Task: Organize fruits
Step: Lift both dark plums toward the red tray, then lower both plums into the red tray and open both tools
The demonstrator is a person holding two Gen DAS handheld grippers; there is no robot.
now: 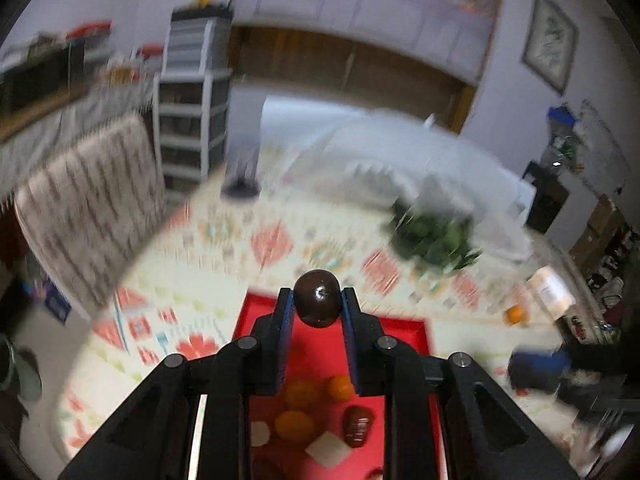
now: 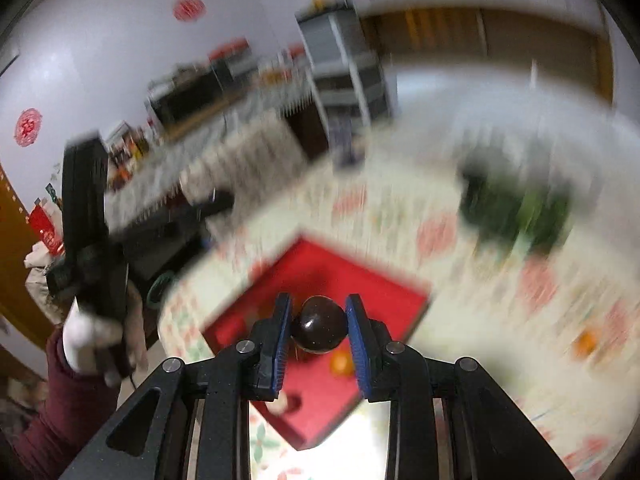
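My left gripper (image 1: 317,300) is shut on a dark brown round fruit (image 1: 317,298) and holds it above the far end of a red tray (image 1: 400,336). In the tray lie three oranges (image 1: 294,424), a dark red fruit (image 1: 357,426) and white pieces (image 1: 328,449). My right gripper (image 2: 319,322) is shut on another dark brown round fruit (image 2: 319,326) above the same red tray (image 2: 320,268), where one orange (image 2: 341,362) shows. A loose orange lies on the patterned tablecloth at the right (image 1: 515,315), also in the right wrist view (image 2: 585,340).
A green leafy plant (image 1: 432,236) stands on the table beyond the tray. A cushioned chair (image 1: 88,208) is at the table's left edge. A pale jar (image 1: 550,290) stands at the right. The left hand-held device (image 2: 92,232) is left of the tray. Both views are motion-blurred.
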